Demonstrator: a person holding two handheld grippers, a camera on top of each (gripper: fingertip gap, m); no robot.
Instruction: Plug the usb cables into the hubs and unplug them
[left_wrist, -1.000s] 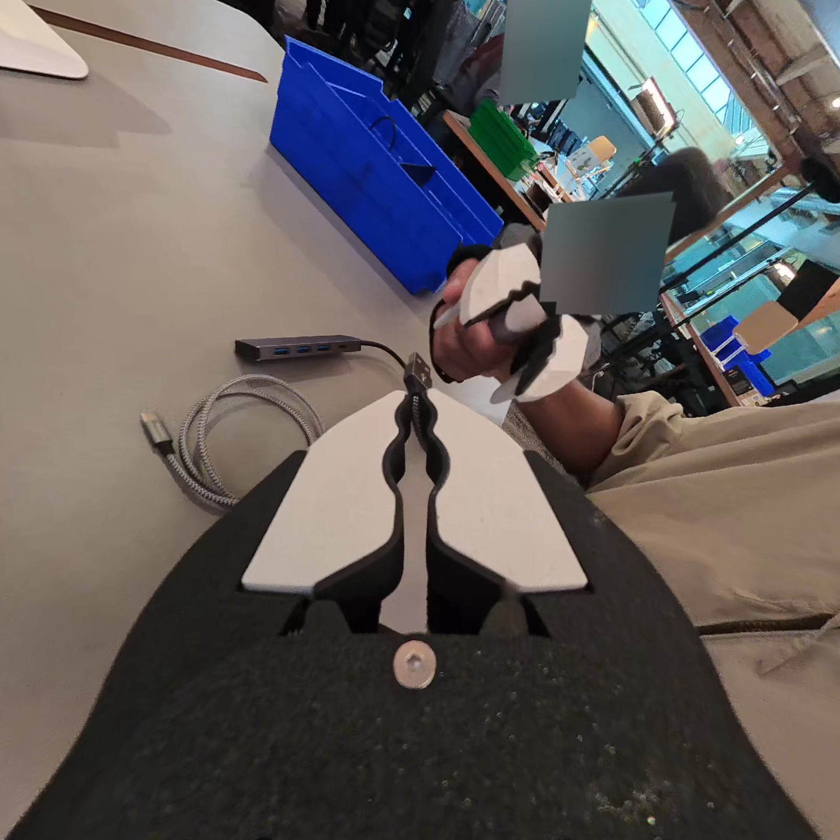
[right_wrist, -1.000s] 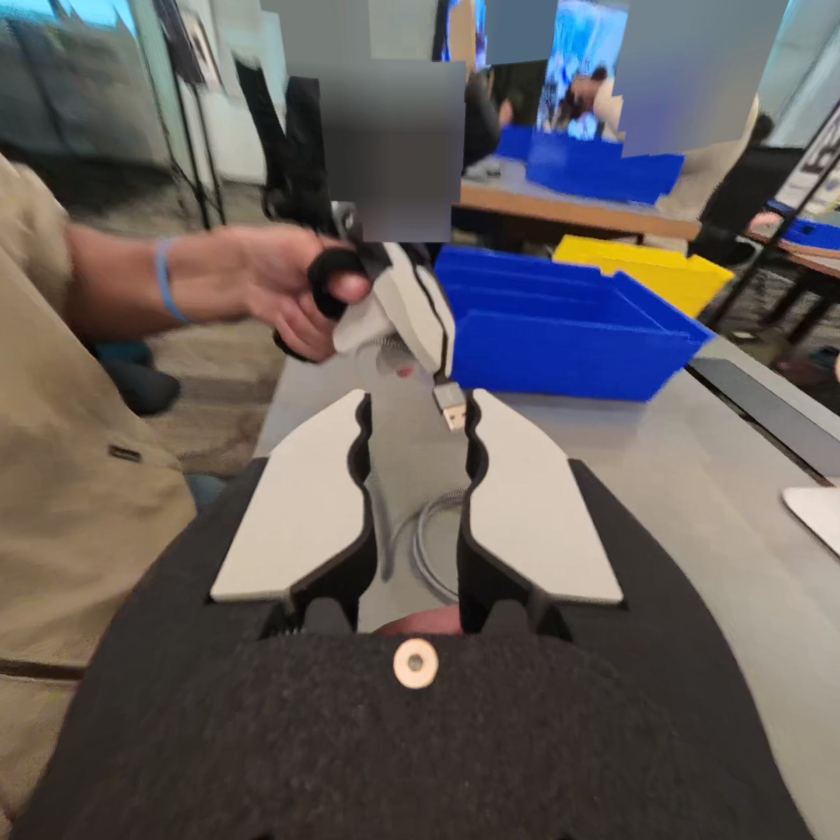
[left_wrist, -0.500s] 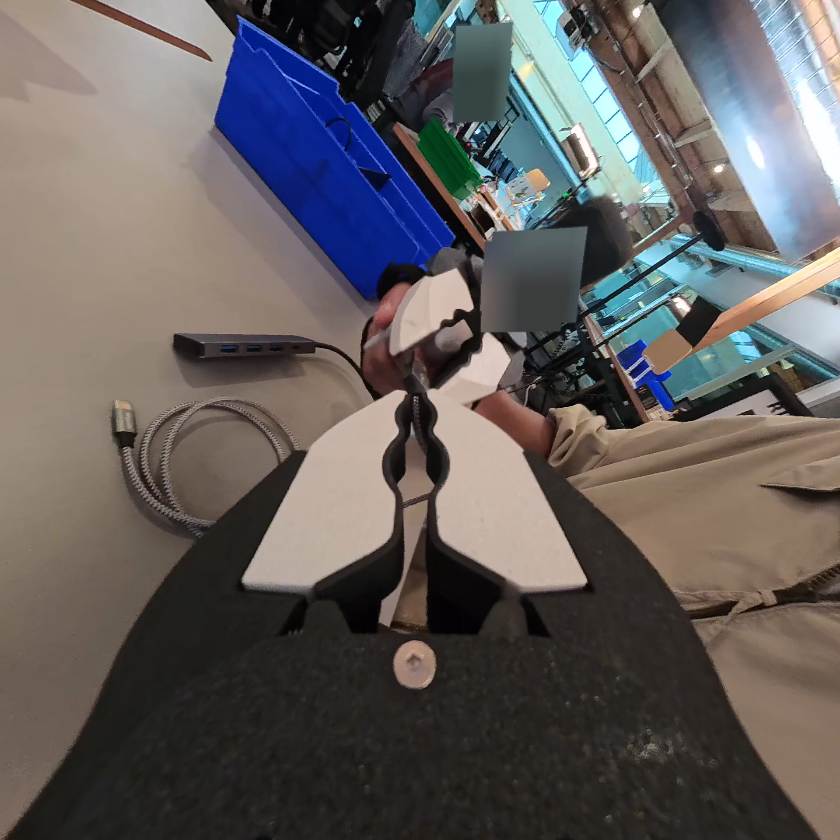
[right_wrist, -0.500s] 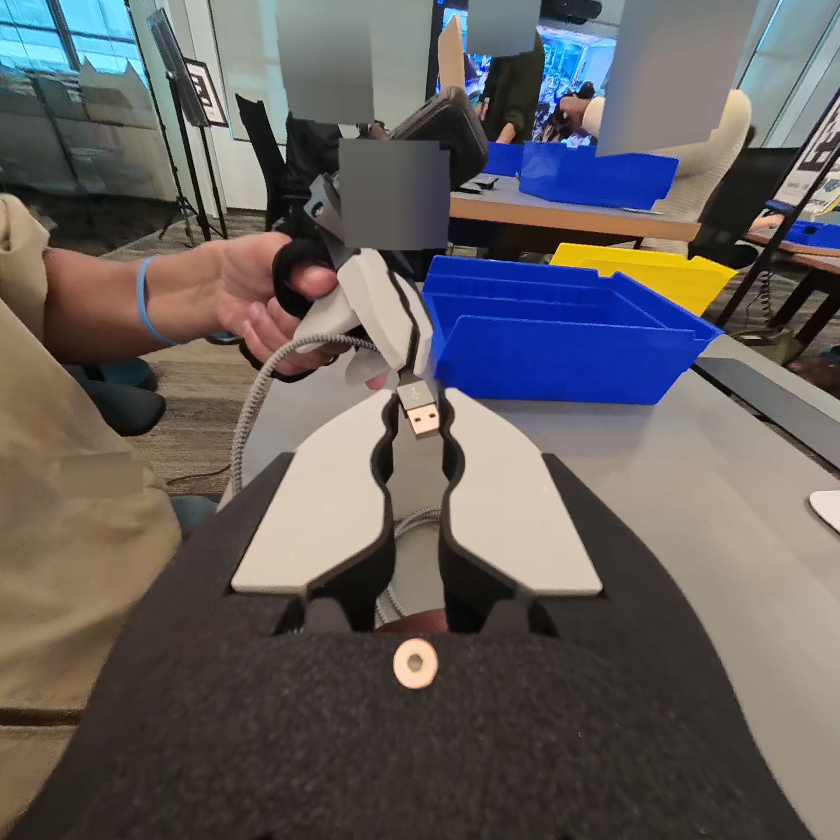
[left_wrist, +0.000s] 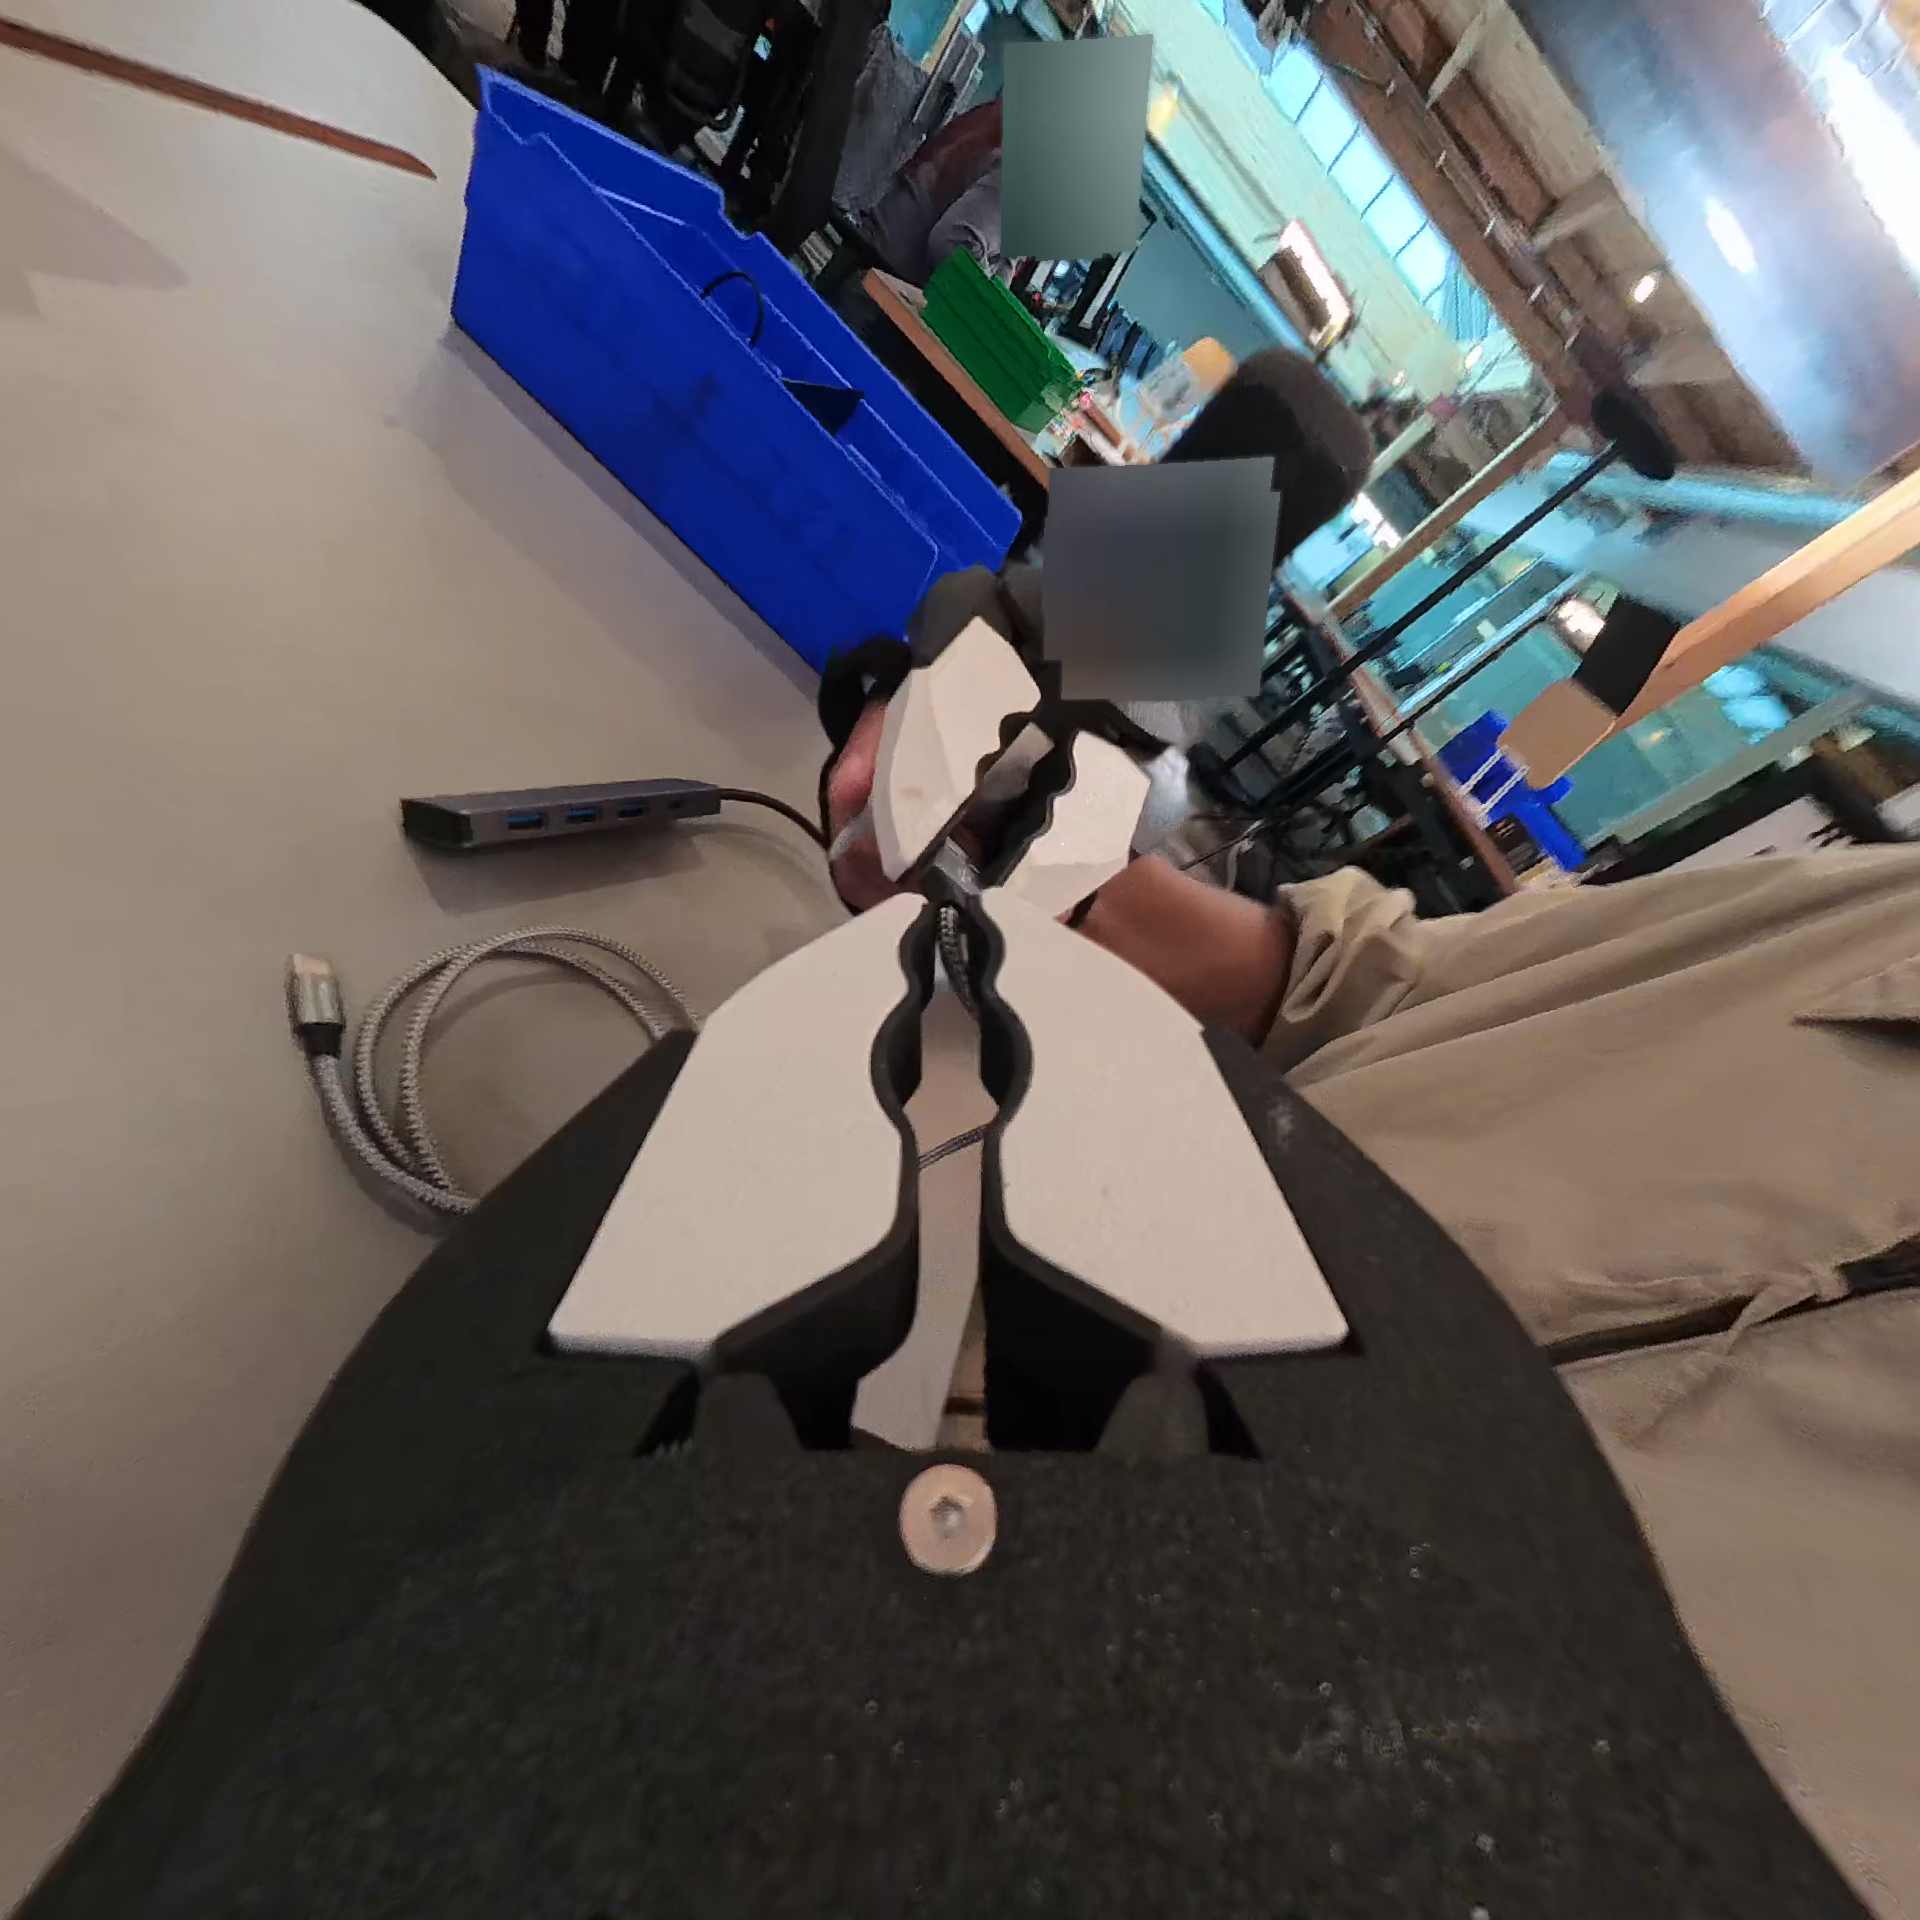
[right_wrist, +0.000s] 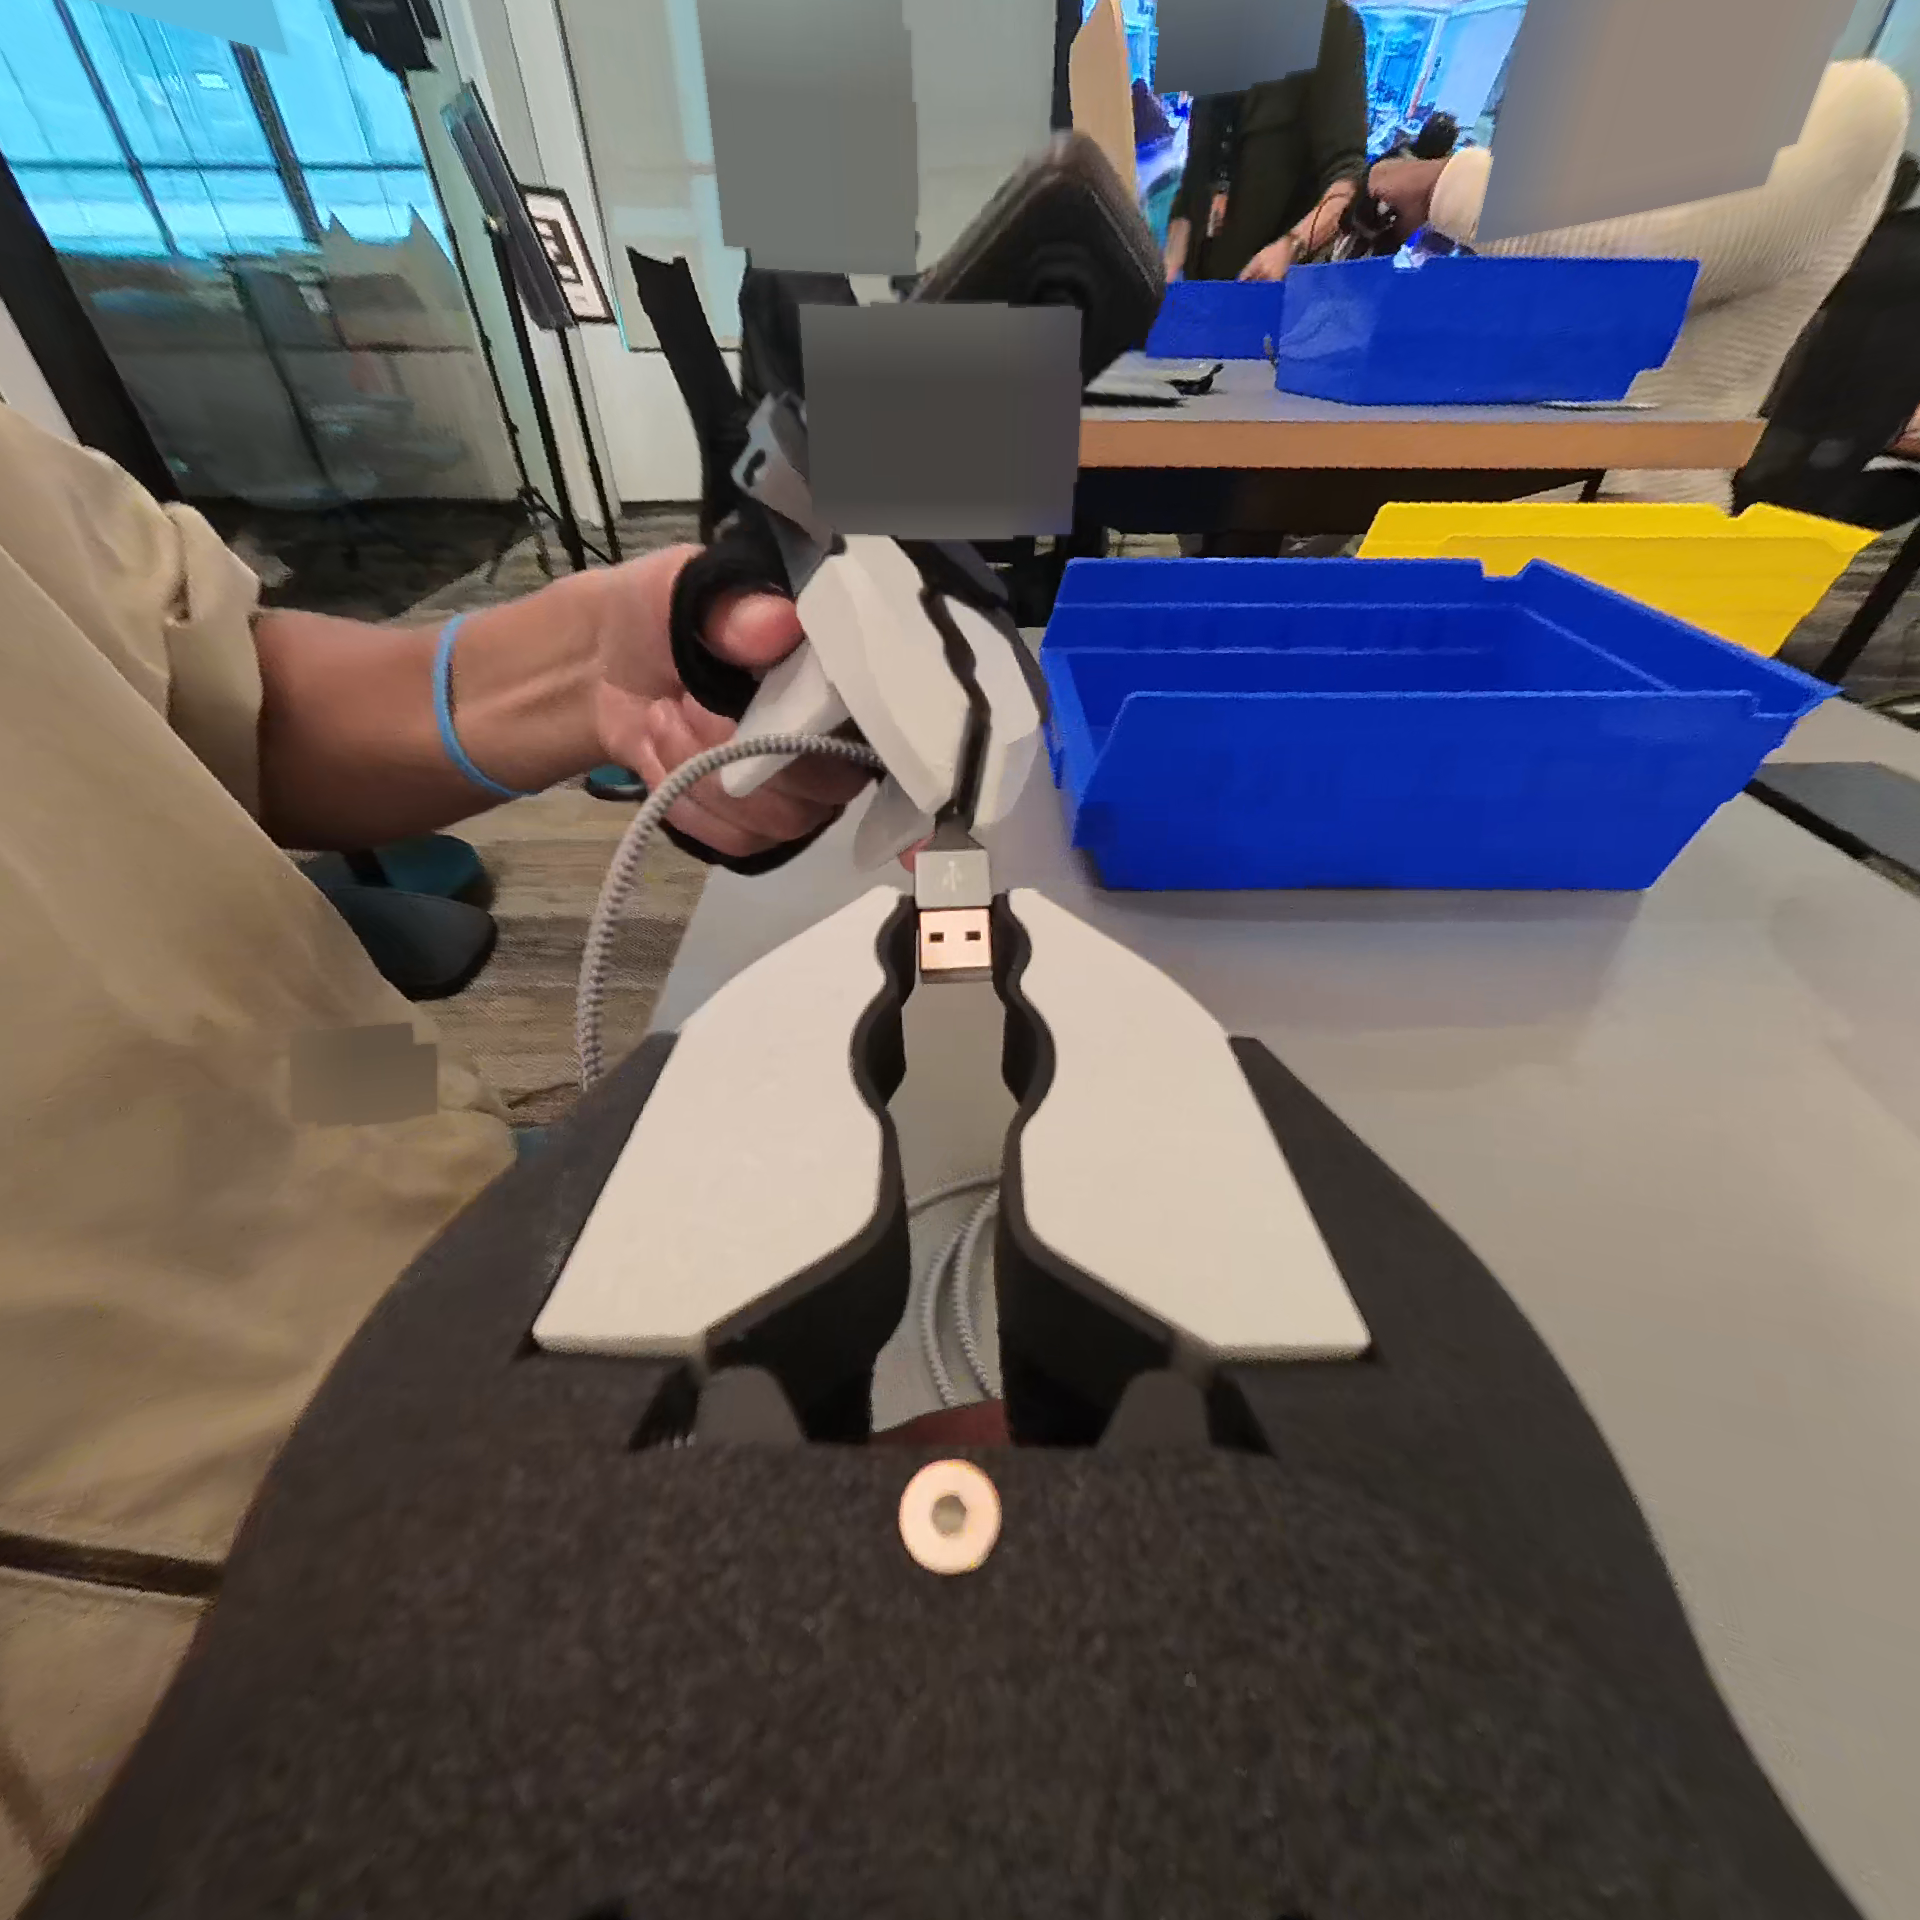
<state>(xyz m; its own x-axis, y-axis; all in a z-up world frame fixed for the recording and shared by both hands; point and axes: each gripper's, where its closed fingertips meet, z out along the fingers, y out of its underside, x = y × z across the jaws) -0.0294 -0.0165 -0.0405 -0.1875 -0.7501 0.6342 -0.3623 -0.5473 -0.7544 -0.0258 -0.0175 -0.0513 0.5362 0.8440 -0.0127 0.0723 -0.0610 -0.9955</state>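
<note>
Left gripper (left_wrist: 954, 925): closed narrowly on the braided USB cable (right_wrist: 623, 883) just behind its plug.
Right gripper (right_wrist: 954, 940): jaws narrowed around the USB-A plug (right_wrist: 952, 930); contact cannot be told.
Hub (left_wrist: 561, 816): flat on the table (left_wrist: 208, 571), ports seemingly empty, well apart from the plug.
Progress: handover judged underway; plugging and unplugging remain.
Writing: none legible; only a symbol is seen on the plug.

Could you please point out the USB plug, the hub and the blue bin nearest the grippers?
USB plug (right_wrist: 953, 940): right wrist view, on its metal end.
Hub (left_wrist: 566, 821): left wrist view, on its side with the ports.
Blue bin (right_wrist: 1403, 790): right wrist view, on its front wall.
</note>
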